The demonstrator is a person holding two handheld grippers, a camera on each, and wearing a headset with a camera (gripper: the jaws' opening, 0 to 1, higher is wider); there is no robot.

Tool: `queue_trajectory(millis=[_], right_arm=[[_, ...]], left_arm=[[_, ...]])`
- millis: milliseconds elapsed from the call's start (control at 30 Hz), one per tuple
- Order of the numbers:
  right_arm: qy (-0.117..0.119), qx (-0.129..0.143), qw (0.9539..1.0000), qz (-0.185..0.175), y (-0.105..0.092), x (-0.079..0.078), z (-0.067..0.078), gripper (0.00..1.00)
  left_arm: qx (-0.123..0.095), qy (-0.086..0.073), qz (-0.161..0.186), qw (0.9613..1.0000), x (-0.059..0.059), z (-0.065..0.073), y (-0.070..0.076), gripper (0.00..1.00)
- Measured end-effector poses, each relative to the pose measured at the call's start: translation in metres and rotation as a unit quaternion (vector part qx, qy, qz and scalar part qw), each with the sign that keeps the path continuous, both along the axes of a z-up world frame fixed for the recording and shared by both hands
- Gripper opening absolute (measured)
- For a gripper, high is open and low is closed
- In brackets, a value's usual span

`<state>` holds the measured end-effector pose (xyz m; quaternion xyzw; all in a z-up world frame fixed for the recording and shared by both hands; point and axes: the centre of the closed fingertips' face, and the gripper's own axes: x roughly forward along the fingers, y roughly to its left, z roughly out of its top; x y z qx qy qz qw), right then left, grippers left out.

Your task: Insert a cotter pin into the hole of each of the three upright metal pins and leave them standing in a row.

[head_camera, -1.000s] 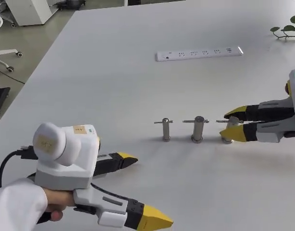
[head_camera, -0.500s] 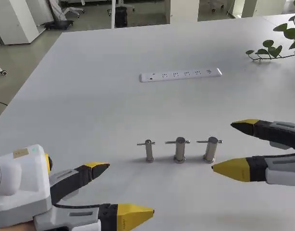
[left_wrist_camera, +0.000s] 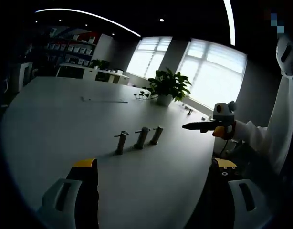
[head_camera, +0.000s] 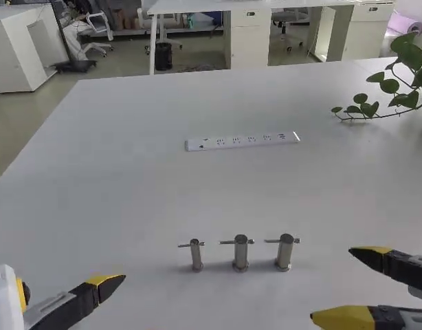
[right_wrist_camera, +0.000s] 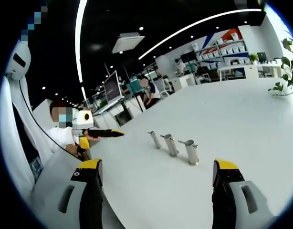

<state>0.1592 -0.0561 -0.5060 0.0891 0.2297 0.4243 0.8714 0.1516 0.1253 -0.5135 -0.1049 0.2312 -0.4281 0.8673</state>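
Three upright metal pins stand in a row on the white table: left pin (head_camera: 196, 255), middle pin (head_camera: 240, 252), right pin (head_camera: 285, 251). Each has a cotter pin lying across its top. My right gripper (head_camera: 333, 284) is open and holds nothing, below and to the right of the row and apart from it. Its own view has the row (right_wrist_camera: 171, 144) ahead between its spread jaws (right_wrist_camera: 157, 165). A fingertip (head_camera: 104, 282) of my left gripper shows at the bottom left. That gripper (left_wrist_camera: 155, 164) is open too, with the pins (left_wrist_camera: 141, 137) well ahead of it.
A white power strip (head_camera: 242, 141) lies farther back on the table. A potted plant's (head_camera: 390, 89) leaves reach over the far right corner. Desks and chairs (head_camera: 94, 27) stand beyond the table's far edge. Bare tabletop (head_camera: 128, 192) surrounds the row.
My right gripper has let go at the right pin, opened wide and drawn back toward me. The left gripper has dropped back too. The head camera has tilted up.
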Motion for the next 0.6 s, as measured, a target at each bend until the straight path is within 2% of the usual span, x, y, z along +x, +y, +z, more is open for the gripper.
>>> queue_trajectory(millis=[67,233,300,333,500,600], right_arm=[[0.012,-0.004,0.9999,-0.002,0.0,-0.002,-0.004,0.95],[0.025,-0.011,0.9996,-0.009,-0.001,-0.004,-0.009,0.96],[0.026,-0.017,0.9994,-0.013,-0.003,-0.005,-0.011,0.96],[0.029,-0.017,0.9993,-0.014,-0.003,-0.006,-0.012,0.96],[0.046,-0.026,0.9986,-0.007,-0.001,-0.011,-0.019,0.96],[0.052,-0.033,0.9981,-0.005,0.0,-0.012,-0.023,0.96]], left_arm=[[0.004,0.001,0.002,1.0,-0.002,-0.001,0.001,0.99],[0.008,0.007,0.015,0.9998,-0.003,-0.006,0.006,0.99],[0.027,0.02,0.016,0.9993,-0.007,-0.014,0.008,0.99],[0.038,0.015,0.011,0.9991,-0.008,-0.016,0.008,0.98],[0.024,0.016,0.012,0.9995,-0.013,-0.01,0.003,0.97],[0.024,0.023,0.013,0.9994,-0.016,-0.009,-0.001,0.99]])
